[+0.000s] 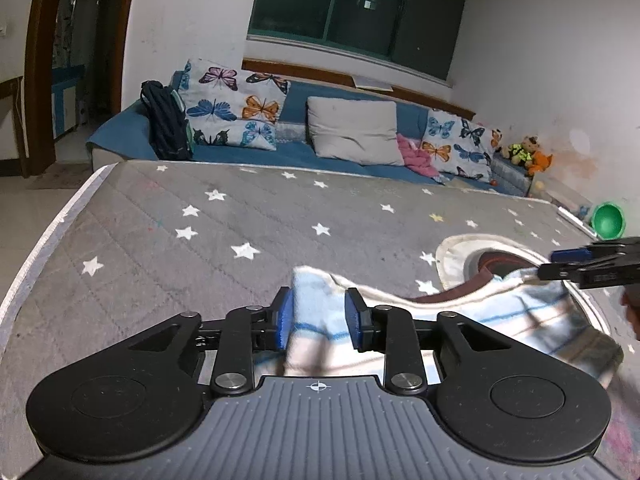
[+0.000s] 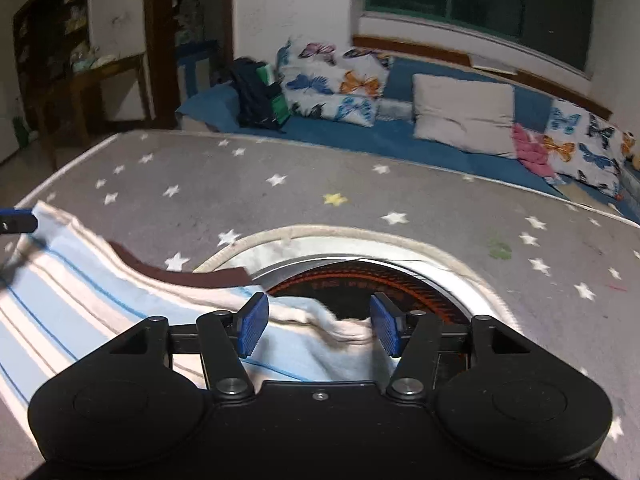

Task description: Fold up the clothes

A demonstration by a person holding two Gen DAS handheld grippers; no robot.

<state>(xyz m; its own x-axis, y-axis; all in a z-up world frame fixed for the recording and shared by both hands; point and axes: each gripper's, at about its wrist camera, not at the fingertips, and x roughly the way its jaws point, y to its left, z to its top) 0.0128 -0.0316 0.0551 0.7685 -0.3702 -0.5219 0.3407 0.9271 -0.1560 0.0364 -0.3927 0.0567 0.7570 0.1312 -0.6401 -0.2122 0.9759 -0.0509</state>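
A light blue and white striped cloth [image 1: 520,320] with a dark brown edge lies on the grey star-patterned surface [image 1: 200,232]. My left gripper [image 1: 318,322] has its jaws partly apart with a corner of the cloth between the blue pads; the pads do not clearly press it. My right gripper [image 2: 318,326] is open, with the other end of the cloth [image 2: 120,312] bunched between its fingers. The right gripper shows at the right edge of the left wrist view [image 1: 576,264], and the left gripper's tip at the left edge of the right wrist view [image 2: 16,218].
A round opening with a white rim and dark, orange-marked inside [image 2: 360,276] is set in the surface under the cloth's far end. A blue sofa [image 1: 320,148] with butterfly cushions stands behind. A green cup [image 1: 608,220] lies at the right.
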